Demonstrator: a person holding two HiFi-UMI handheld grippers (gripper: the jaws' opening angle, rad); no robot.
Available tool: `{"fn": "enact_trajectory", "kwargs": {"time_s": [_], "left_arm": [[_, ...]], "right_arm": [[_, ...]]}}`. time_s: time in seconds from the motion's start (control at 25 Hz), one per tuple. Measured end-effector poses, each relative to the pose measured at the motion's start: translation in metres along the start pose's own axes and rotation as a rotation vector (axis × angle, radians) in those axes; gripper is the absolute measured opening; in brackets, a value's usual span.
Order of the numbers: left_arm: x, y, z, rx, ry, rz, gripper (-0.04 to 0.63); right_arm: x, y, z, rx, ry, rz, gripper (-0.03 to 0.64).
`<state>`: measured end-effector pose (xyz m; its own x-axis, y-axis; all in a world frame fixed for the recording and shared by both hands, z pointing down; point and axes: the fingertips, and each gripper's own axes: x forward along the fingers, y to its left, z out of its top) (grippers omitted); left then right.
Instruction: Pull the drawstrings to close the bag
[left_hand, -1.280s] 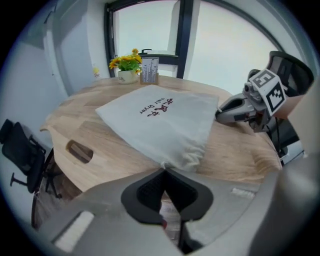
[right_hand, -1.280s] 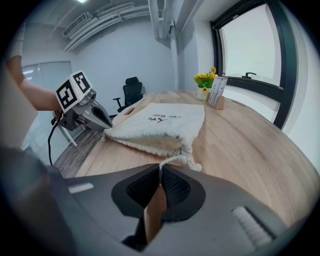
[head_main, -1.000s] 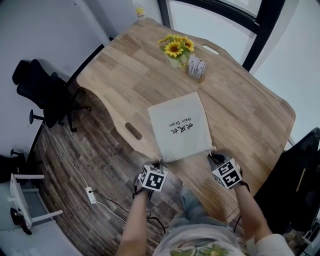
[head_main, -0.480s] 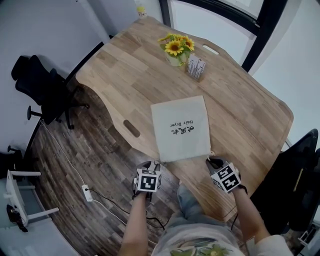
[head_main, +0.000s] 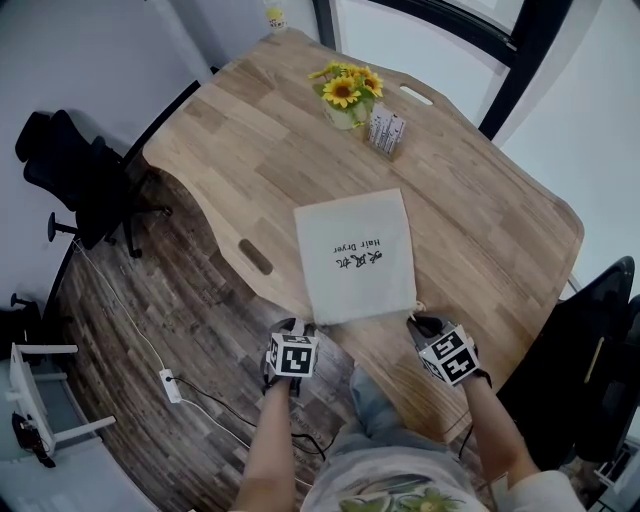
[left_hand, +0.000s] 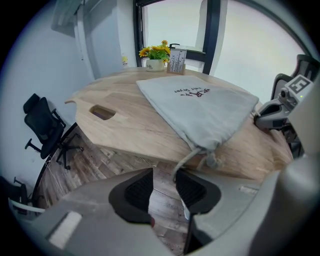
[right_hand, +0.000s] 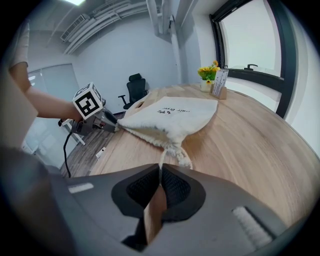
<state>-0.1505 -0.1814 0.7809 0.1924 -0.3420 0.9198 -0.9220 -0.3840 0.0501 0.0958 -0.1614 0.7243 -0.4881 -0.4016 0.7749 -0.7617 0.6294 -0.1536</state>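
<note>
Cloth drawstring bag (head_main: 355, 250), printed "Hair Dryer", lies flat on the desk (head_main: 480, 230) at its near edge, with the mouth toward the person. The mouth hem is bunched at both corners.

Left tongs (left_hand: 163, 186): jaws apart, having just been opening. The left drawstring (left_hand: 184, 159) hangs from the bag's corner over the desk edge. Its end reaches the top of the gap, close by one pad, and neither pad presses on it.

Right tongs (right_hand: 160, 186): jaws together, clamped on the right drawstring (right_hand: 162, 159), which runs straight from the knotted corner into the pads.

At the desk's far end stand a pot of sunflowers (head_main: 343, 95) and, just beside it, a small card stand (head_main: 386, 130). An office chair (head_main: 60, 180) stands on the floor, well apart from the desk.
</note>
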Motion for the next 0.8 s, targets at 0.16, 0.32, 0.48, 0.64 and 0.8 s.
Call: {"fn": "enact_trajectory", "kwargs": {"time_s": [0.16,0.32,0.48,0.64,0.8], "left_arm": [[0.008,-0.001,-0.002,-0.031,-0.012,0.010,0.150],[0.007,0.000,0.002,-0.044,-0.055,0.040,0.031],[0.004,0.000,-0.001,-0.040,-0.068,0.068,0.015],[-0.006,0.005,-0.006,-0.054,-0.083,0.116,0.014],[-0.025,0.010,-0.003,-0.052,-0.123,0.165,0.014]], "right_arm": [[0.000,-0.001,0.000,-0.001,-0.002,0.000,0.017],[0.000,-0.001,0.000,0.004,-0.001,-0.001,0.017],[0.001,-0.002,0.000,0.029,-0.006,-0.012,0.015],[0.000,-0.006,-0.002,0.049,-0.008,-0.061,0.015],[-0.007,-0.010,0.003,0.016,-0.024,-0.163,0.015]]}}
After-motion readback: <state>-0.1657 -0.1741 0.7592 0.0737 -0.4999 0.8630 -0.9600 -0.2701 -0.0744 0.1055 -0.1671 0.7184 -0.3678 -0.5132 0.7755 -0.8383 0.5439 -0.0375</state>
